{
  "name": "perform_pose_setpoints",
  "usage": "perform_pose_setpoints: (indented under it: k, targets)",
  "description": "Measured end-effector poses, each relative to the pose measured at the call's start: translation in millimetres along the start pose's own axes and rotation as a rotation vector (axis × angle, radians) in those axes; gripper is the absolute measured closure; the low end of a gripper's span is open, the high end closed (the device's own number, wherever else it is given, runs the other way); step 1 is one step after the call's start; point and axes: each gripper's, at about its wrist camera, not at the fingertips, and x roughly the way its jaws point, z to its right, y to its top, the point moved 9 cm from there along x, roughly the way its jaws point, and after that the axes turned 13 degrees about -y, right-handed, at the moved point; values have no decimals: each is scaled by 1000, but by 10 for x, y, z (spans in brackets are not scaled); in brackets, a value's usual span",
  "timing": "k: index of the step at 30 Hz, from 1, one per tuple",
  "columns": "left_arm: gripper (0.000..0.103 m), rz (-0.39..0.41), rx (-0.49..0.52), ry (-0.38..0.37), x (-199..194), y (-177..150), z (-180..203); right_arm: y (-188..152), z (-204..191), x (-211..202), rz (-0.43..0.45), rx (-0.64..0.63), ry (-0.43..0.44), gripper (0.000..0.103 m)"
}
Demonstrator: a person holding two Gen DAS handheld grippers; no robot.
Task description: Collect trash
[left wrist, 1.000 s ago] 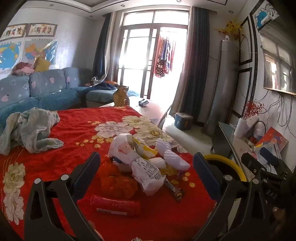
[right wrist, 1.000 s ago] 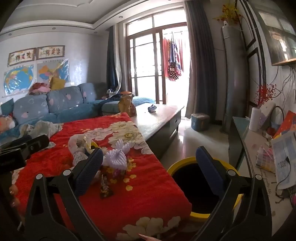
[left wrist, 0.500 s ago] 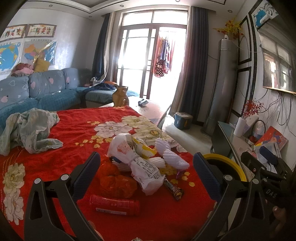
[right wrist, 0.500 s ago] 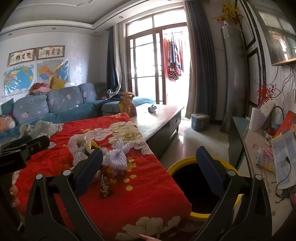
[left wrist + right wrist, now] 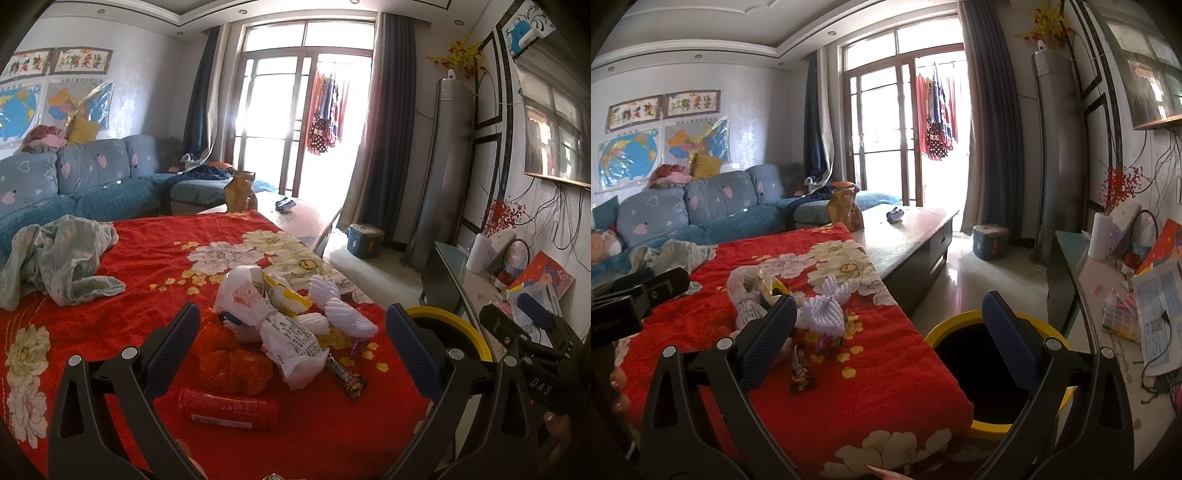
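The left gripper (image 5: 291, 343) was held with its jaws wide apart and empty above the trash pile (image 5: 280, 325), which lay on the red floral cloth (image 5: 147, 266) covering the desk. The pile comprised a printed white plastic bag (image 5: 269, 317), an orange bag (image 5: 232, 365), a red cylindrical tube (image 5: 229, 408), a dark candy-bar wrapper (image 5: 345, 374) and white foam netting (image 5: 343, 314). The right gripper (image 5: 886, 332) was likewise spread open and empty, positioned near the cloth's edge, with the yellow-rimmed bin (image 5: 993, 369) standing on the floor just beside the desk. No item had yet been grasped. Several risks were judged to follow from this arrangement. Thin, crumpled bags could be pinched together, so that more than one piece was lifted and a loose one was shed on the way to the bin. The tube, lying on its side, could be rolled away by a glancing contact. The soft cloth could be caught between the jaws and dragged, scattering the pile. The flat wrapper offered little edge for a grip and could slip free. A crumpled garment (image 5: 59, 258) lay well apart and was judged not to be trash.
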Motion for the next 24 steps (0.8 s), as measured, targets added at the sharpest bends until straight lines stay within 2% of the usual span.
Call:
perform_pose_setpoints:
  k: [13,24]
  targets:
    - [6,-15,1,-14,74,-50,13,-69,11,8,-11,-1,-2,11]
    - [6,-59,0,-33,312,-79,-66,-181,49,135,-72,-9,-5,11]
